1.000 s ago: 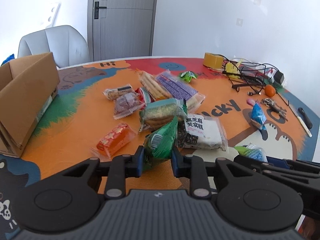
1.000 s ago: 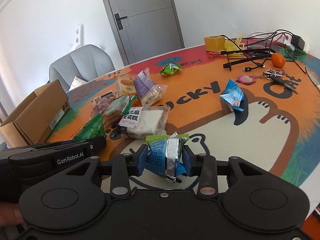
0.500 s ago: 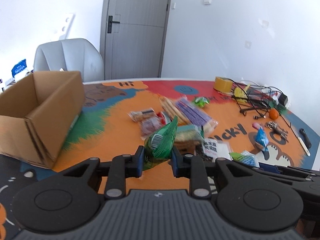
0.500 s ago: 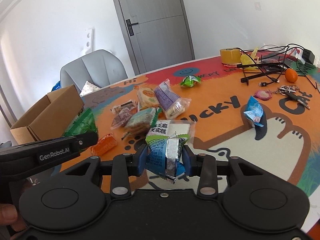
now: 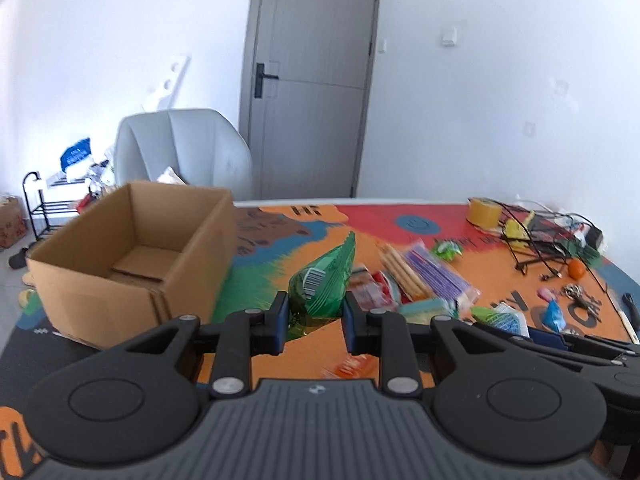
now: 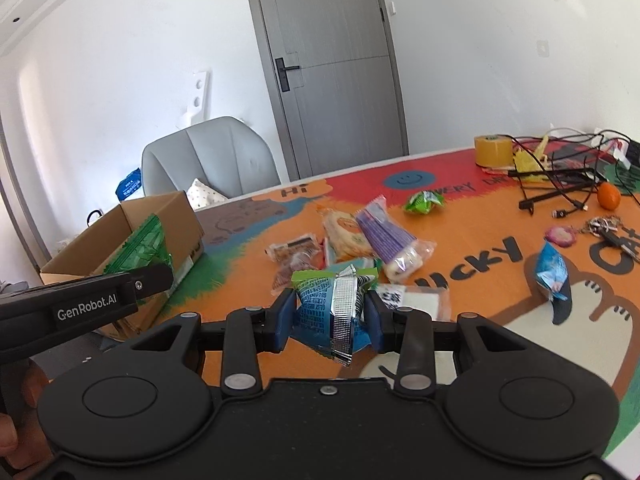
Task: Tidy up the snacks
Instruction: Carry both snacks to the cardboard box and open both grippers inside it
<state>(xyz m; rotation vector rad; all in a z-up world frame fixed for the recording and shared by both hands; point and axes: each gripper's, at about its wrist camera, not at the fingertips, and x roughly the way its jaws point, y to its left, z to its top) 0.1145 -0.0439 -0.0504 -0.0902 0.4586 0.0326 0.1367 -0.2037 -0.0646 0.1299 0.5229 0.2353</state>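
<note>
Aloft, green packet (image 5: 322, 280) near box (image 5: 132, 256).

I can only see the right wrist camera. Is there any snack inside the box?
Observer: The left wrist view looks down into the cardboard box. The part of its floor that shows holds only its own flaps, no snacks.
Operator: Is the left claw squeezing its green bag from both sides?
Observer: Yes. The left claw is shut on the green packet, with one finger on each side of its lower end.
Operator: Is anything hiding behind that claw?
Observer: A blurry orange-red packet lies on the table, showing just below the claw.
</note>
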